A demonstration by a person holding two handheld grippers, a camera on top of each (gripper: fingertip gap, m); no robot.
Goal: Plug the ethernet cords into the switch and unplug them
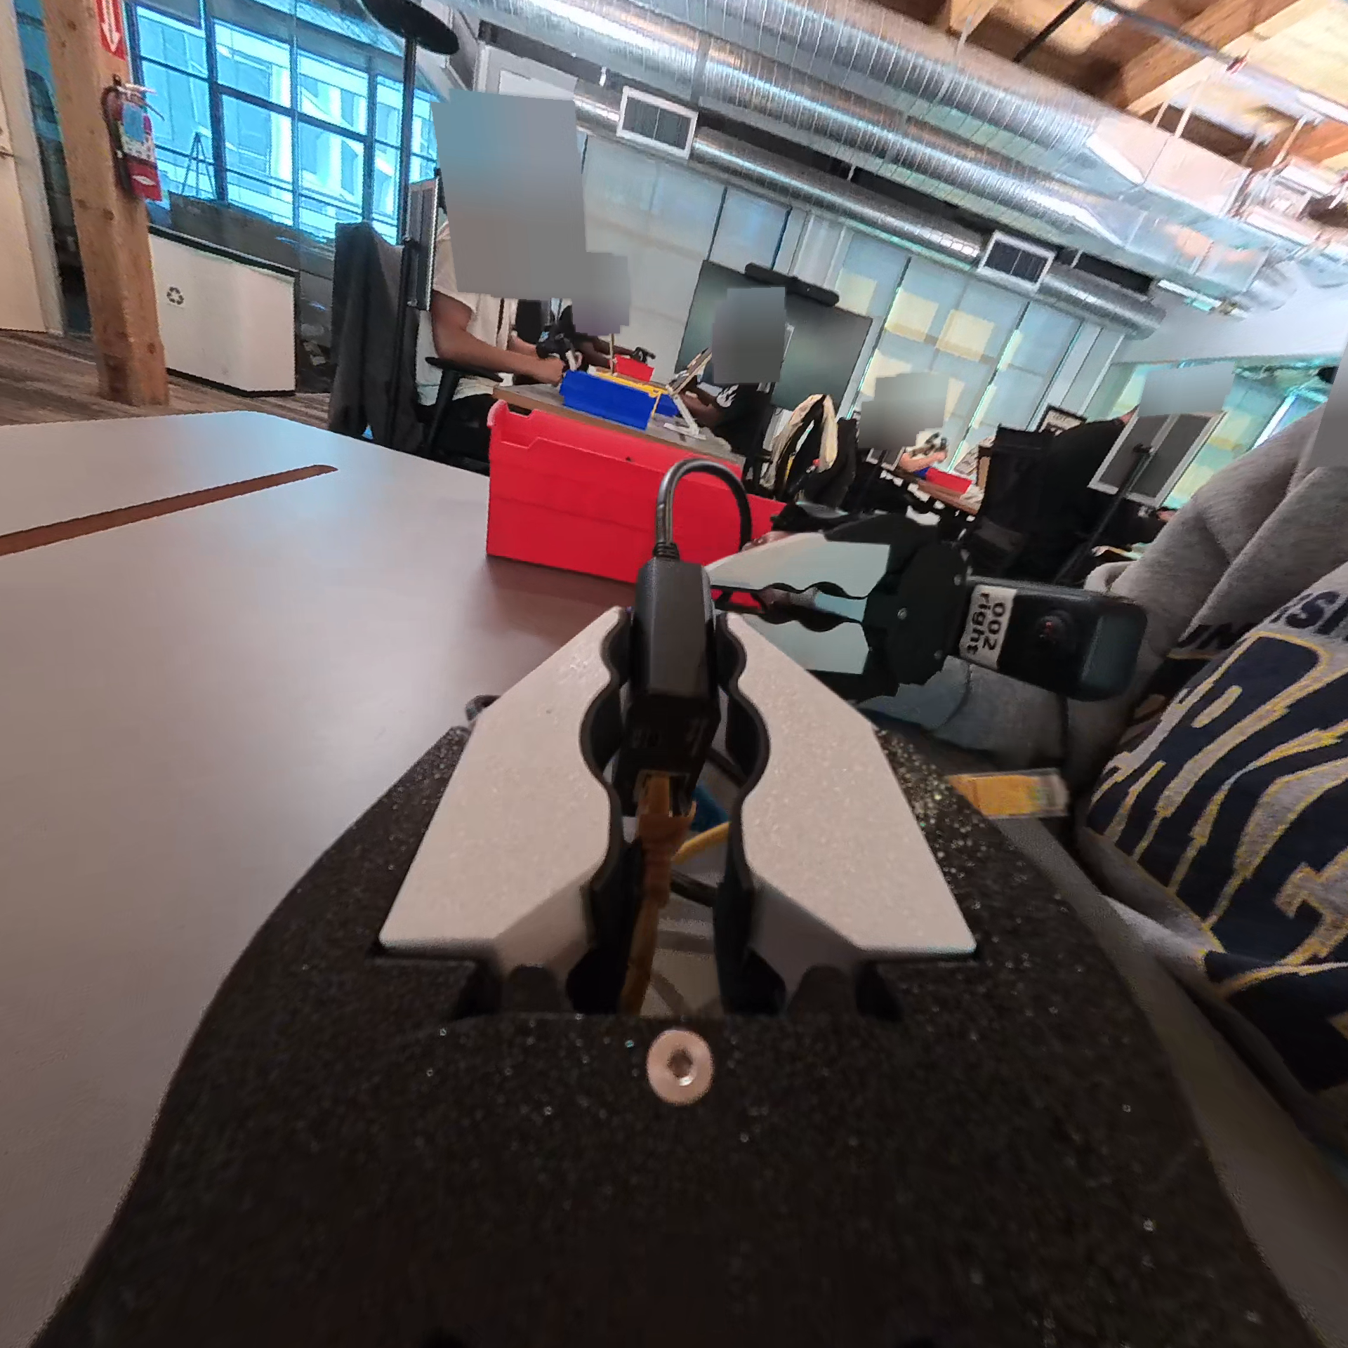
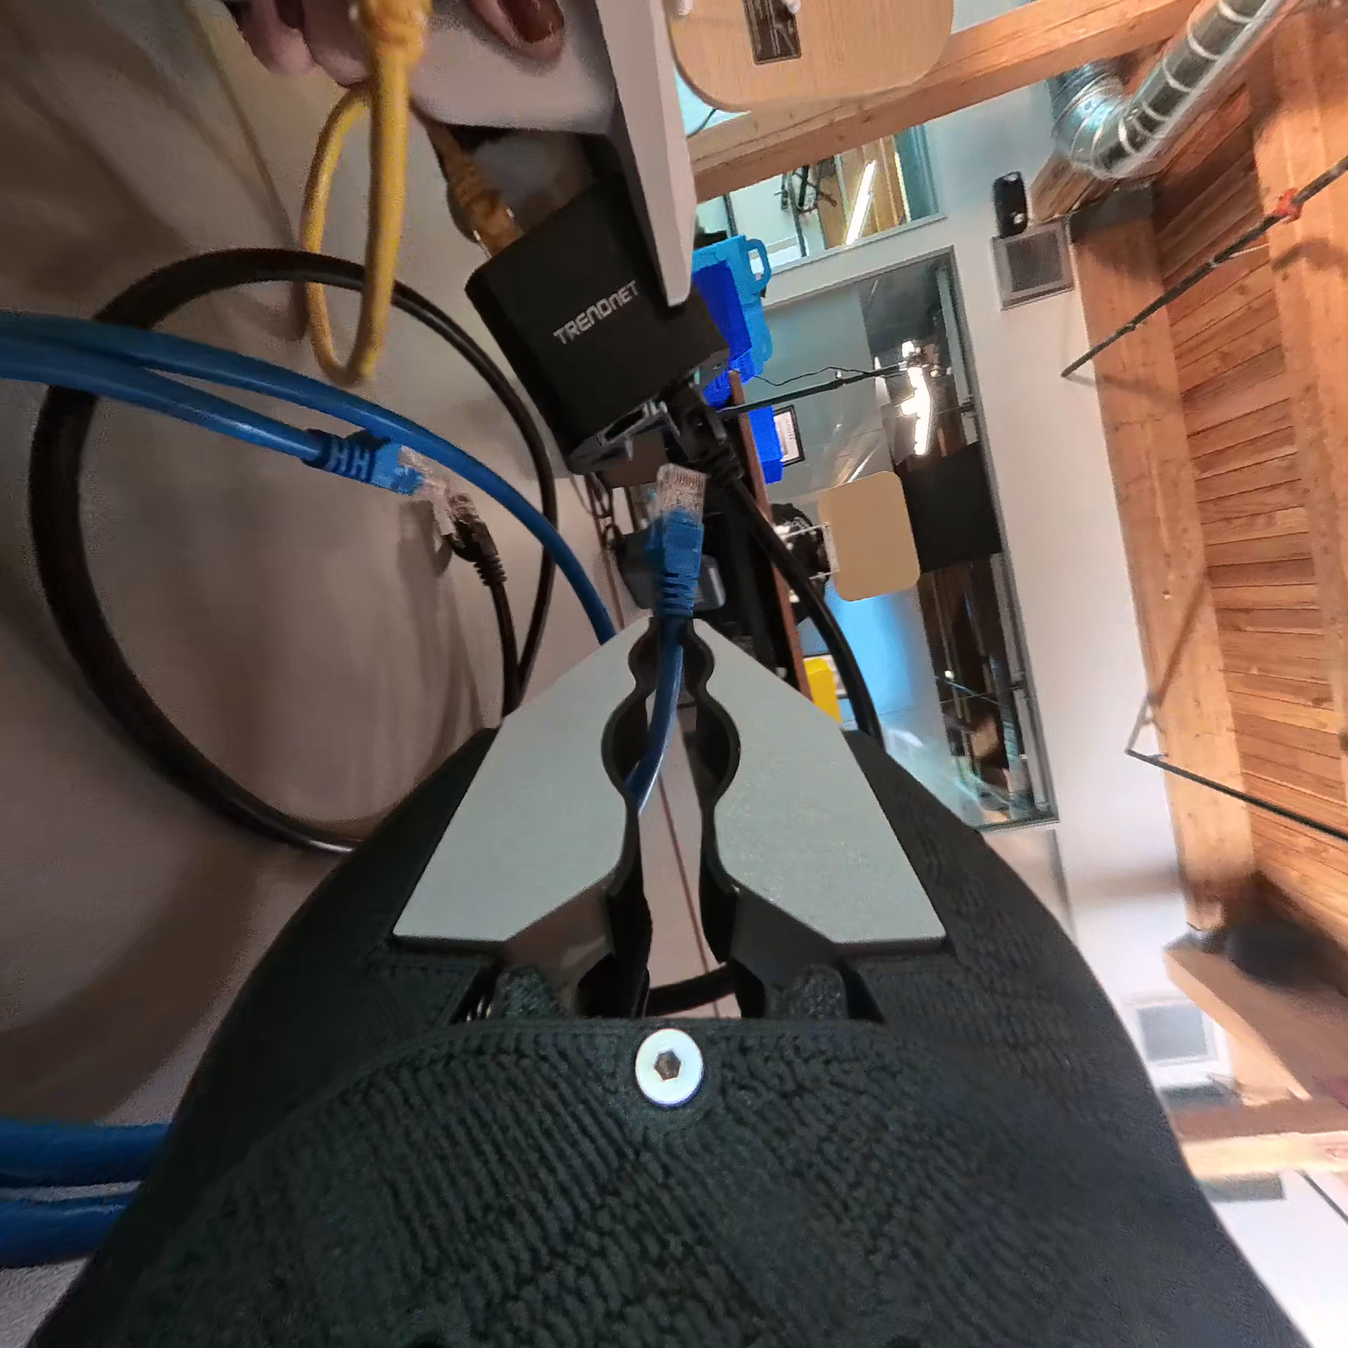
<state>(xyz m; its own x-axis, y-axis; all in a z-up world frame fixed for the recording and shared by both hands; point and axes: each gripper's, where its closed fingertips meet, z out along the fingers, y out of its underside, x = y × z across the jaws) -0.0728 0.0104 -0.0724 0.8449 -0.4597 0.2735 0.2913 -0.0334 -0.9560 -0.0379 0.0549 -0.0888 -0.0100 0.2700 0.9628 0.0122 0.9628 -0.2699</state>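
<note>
My left gripper (image 1: 671,620) is shut on a small black switch (image 1: 669,642) and holds it upright above the table. A yellow ethernet cord (image 1: 649,861) is plugged into the switch's near end. My right gripper (image 2: 671,627) is shut on a blue ethernet cord (image 2: 667,686). Its clear-tipped plug (image 2: 677,521) points at an open port on the switch (image 2: 598,343), just short of it. A left gripper finger (image 2: 642,146) lies across the switch. The right gripper (image 1: 729,591) also shows beside the switch in the left wrist view.
A second blue plug (image 2: 372,463), a black plug (image 2: 474,540) and a looped black cable (image 2: 87,656) lie on the table (image 1: 219,620). A loose yellow plug (image 1: 1006,795) sits near a person's grey sweatshirt (image 1: 1240,802). A red bin (image 1: 583,503) stands at the table's far edge. Some 7 cm of space lies between my two pairs of fingers.
</note>
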